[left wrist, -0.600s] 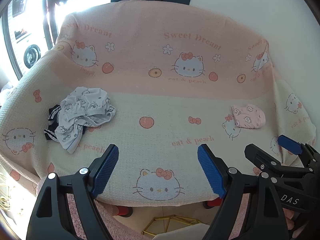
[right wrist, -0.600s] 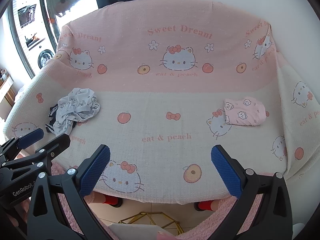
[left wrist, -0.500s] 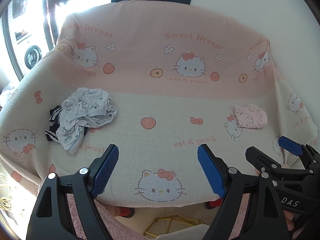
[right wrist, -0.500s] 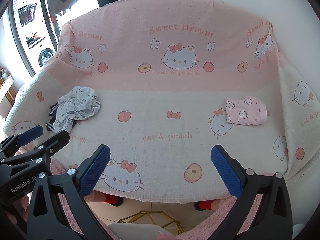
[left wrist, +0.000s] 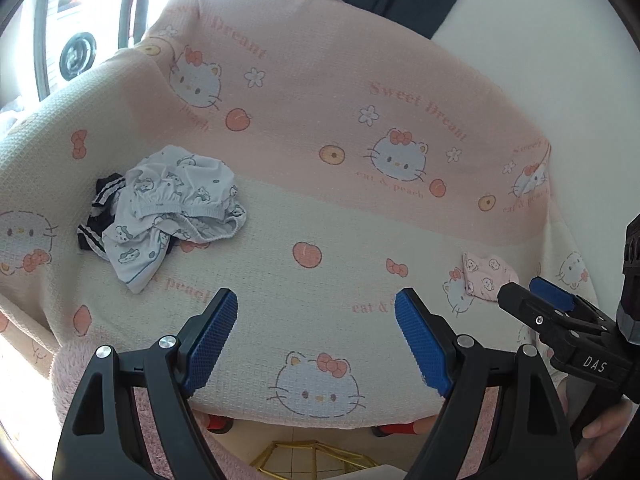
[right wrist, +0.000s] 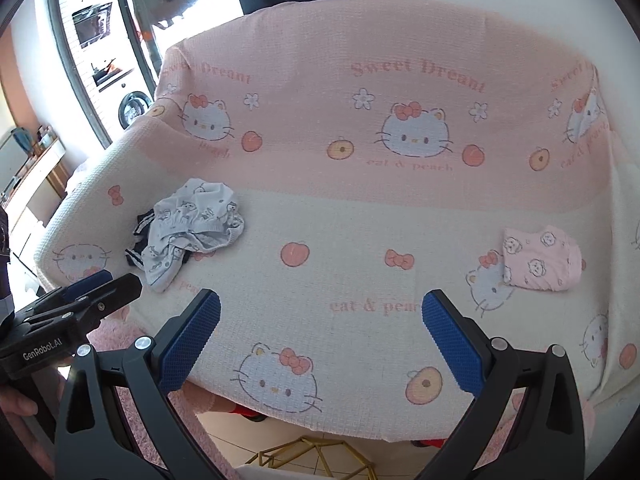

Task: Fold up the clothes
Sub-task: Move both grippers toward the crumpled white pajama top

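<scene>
The crumpled white printed garment (left wrist: 176,208) is seen heaped on a dark striped piece toward the left end of the sofa seat, while a folded pink garment (right wrist: 540,260) is parked near the right end. Since half a second ago both views have been swung leftward, so the heap is brought nearer centre. The left gripper (left wrist: 316,340) and right gripper (right wrist: 320,340) are held wide open and empty, so the next pick is judged not yet begun.

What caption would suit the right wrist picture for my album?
Open right gripper above a cartoon-cat sofa cover, crumpled white clothes at left, folded pink garment at right.
</scene>
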